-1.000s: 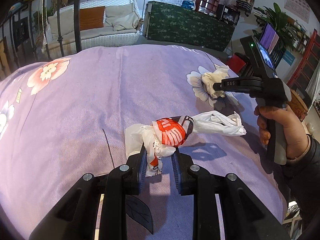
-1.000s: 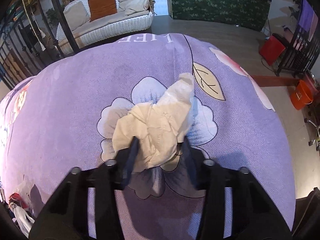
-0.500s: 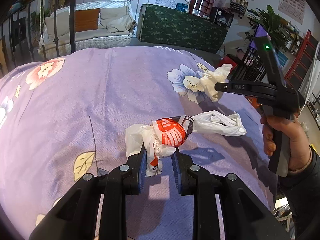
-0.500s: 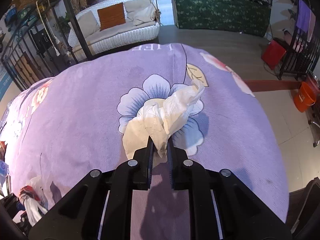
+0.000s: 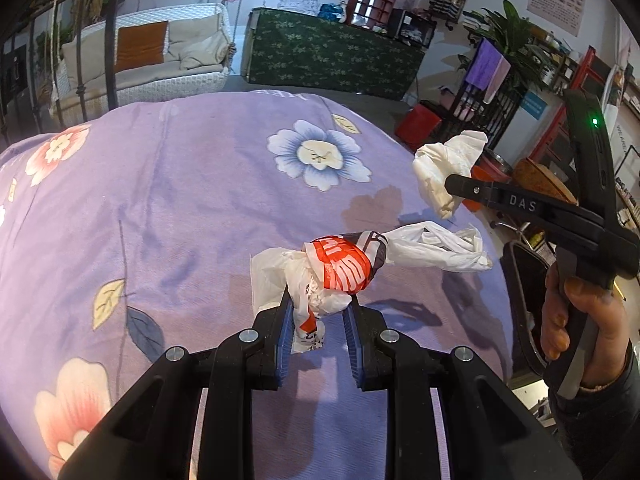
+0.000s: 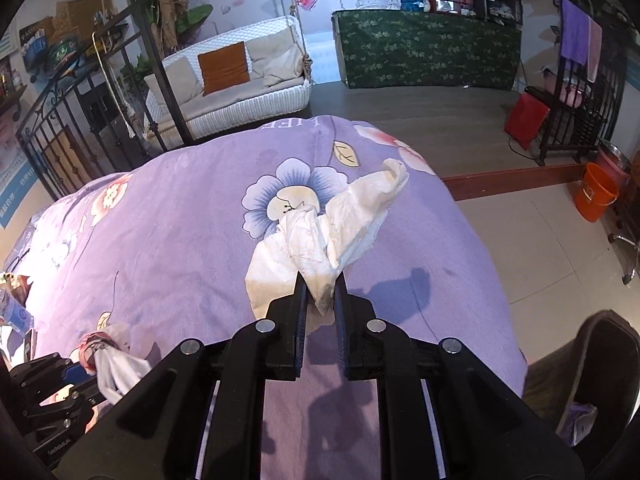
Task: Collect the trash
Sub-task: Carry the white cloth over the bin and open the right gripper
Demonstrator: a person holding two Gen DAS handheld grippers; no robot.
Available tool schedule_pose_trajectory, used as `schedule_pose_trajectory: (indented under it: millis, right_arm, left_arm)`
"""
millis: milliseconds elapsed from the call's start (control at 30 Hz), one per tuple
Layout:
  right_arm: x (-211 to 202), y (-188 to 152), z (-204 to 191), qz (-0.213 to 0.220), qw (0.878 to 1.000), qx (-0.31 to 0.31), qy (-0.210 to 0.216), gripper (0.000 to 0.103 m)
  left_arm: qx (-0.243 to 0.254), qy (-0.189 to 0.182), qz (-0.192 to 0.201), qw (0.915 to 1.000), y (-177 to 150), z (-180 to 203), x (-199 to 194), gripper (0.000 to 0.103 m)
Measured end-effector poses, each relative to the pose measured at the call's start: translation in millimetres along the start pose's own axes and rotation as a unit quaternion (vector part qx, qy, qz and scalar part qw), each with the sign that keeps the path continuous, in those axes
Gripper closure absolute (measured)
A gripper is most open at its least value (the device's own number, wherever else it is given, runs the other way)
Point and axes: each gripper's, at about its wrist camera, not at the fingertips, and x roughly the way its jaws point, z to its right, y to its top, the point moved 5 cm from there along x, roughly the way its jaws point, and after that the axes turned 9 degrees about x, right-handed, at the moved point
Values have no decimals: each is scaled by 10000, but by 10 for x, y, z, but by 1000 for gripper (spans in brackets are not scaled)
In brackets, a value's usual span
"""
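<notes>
While both pieces were already lifted off the purple bedspread (image 5: 192, 184), the left hand-held gripper (image 5: 318, 316) was clamped on the plastic bag (image 5: 340, 268) at frame centre, the right hand-held gripper (image 6: 322, 292) on the crumpled tissue (image 6: 332, 224); binning both remained.

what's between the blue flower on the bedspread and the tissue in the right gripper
Only bare purple bedspread; left wrist view shows blue flower and tissue apart.

Purple flowered bedspread (image 5: 192, 200), nothing visibly resting on it
</notes>
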Motion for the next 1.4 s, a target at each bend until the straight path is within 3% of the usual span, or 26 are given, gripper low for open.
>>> schedule_pose_trajectory:
  millis: [700,1167,1400]
  right_arm:
    - [-1123,-740,1210,680,9915,763,-803,89]
    - [-1563,-1184,2471,658,9642,1744,-1886,89]
    - [-1406,-1313,2883,297,9520,2126,-2181,89]
  left_arm:
    - [721,-730,-6,9947,13,971,93,80]
    - [1373,-1340,-167,9813,16,1750,306,80]
    - [1587,-1519,-257,9752,-8,2021,360,80]
